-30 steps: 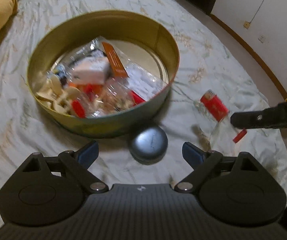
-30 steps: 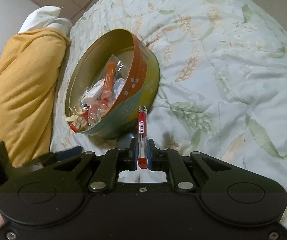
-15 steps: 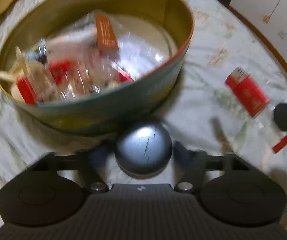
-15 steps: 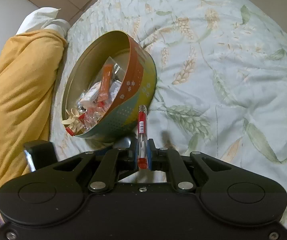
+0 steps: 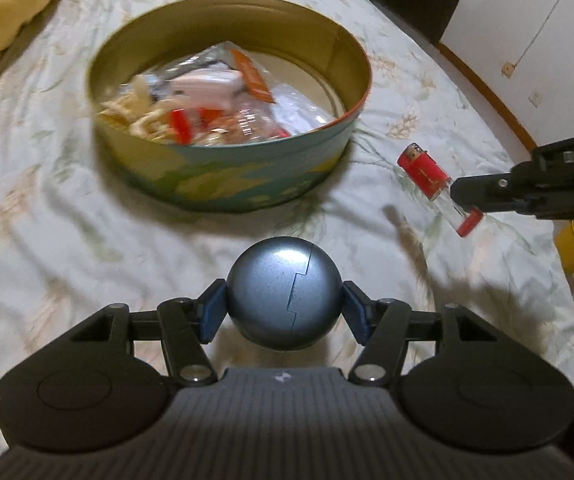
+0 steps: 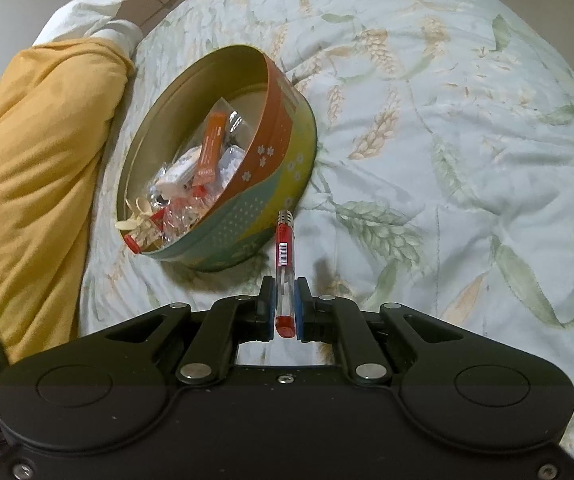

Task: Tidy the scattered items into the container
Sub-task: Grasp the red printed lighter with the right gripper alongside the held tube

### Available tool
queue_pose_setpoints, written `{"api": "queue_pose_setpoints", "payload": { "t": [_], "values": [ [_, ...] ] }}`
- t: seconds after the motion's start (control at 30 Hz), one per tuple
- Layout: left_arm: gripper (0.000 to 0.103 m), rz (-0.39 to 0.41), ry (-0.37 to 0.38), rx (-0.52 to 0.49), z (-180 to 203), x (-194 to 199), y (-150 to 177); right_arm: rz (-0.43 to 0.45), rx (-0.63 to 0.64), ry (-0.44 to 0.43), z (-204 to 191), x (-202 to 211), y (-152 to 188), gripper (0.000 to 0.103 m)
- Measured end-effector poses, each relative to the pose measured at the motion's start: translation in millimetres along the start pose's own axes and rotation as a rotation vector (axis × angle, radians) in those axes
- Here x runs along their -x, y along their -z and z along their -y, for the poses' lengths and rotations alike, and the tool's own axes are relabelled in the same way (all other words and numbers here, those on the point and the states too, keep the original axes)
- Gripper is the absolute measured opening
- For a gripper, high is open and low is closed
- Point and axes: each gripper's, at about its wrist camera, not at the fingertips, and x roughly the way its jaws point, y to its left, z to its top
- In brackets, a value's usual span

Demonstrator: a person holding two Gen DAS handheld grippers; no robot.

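The left gripper (image 5: 285, 312) has just closed its jaws on the round grey case (image 5: 285, 293), gripping its sides just short of the tin (image 5: 229, 184) on the bed (image 6: 447, 120). The right gripper (image 6: 285, 312) pinches the red lighter (image 6: 285, 268) near its base, so it can drop in next.

Materials and finishes on the bedspread.
Round tin (image 5: 223, 184): metal, dull gold inside, printed satin outside. Sphere (image 5: 285, 292): smooth blue-grey metallic sheen with bright highlight. Lighter (image 6: 285, 264): glossy clear and red plastic, metal cap. Bedspread (image 6: 447, 140): matt, wrinkled printed cloth. Cushion (image 6: 35, 168): matt yellow cloth. Gripper housings: matt black plastic.
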Motion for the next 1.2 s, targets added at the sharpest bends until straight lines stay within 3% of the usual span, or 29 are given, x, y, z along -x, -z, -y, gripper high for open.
{"api": "queue_pose_setpoints", "payload": {
  "t": [0.4,0.57,0.77,0.83,1.0,1.07,1.1,1.13,1.17,1.2],
  "values": [
    [0.063,0.051,0.007,0.062,-42.2,23.7,27.6,-0.036,0.023,0.126,-11.7,-8.1,18.9,0.009],
    [0.063,0.089,0.024,0.100,-54.4,25.8,26.5,-0.040,-0.006,0.131,-15.6,1.5,15.0,0.009],
    [0.063,0.117,0.056,0.140,-62.4,30.4,20.6,-0.021,0.060,0.174,-43.3,19.9,1.2,0.008],
    [0.063,0.120,0.057,0.147,-65.1,31.5,20.6,-0.020,0.076,0.164,-53.0,25.5,-2.4,0.001],
    [0.063,0.120,0.061,0.148,-64.5,32.8,21.4,0.010,0.152,0.187,-81.1,37.4,-10.2,0.002],
    [0.063,0.117,0.061,0.152,-65.4,32.8,22.0,0.009,0.204,0.237,-91.0,34.1,-10.0,0.008],
    [0.063,0.116,0.061,0.153,-66.1,32.9,22.1,-0.003,0.218,0.254,-92.4,28.9,-8.5,0.021],
    [0.063,0.115,0.061,0.154,-66.3,33.1,22.2,-0.021,0.214,0.261,-91.2,22.4,-6.0,0.041],
    [0.063,0.116,0.059,0.155,-66.2,33.1,22.4,-0.041,0.204,0.265,-88.7,14.5,-2.2,0.048],
    [0.063,0.116,0.059,0.154,-66.0,32.9,22.2,-0.058,0.178,0.268,-85.3,3.8,2.4,0.046]
  ]
}}
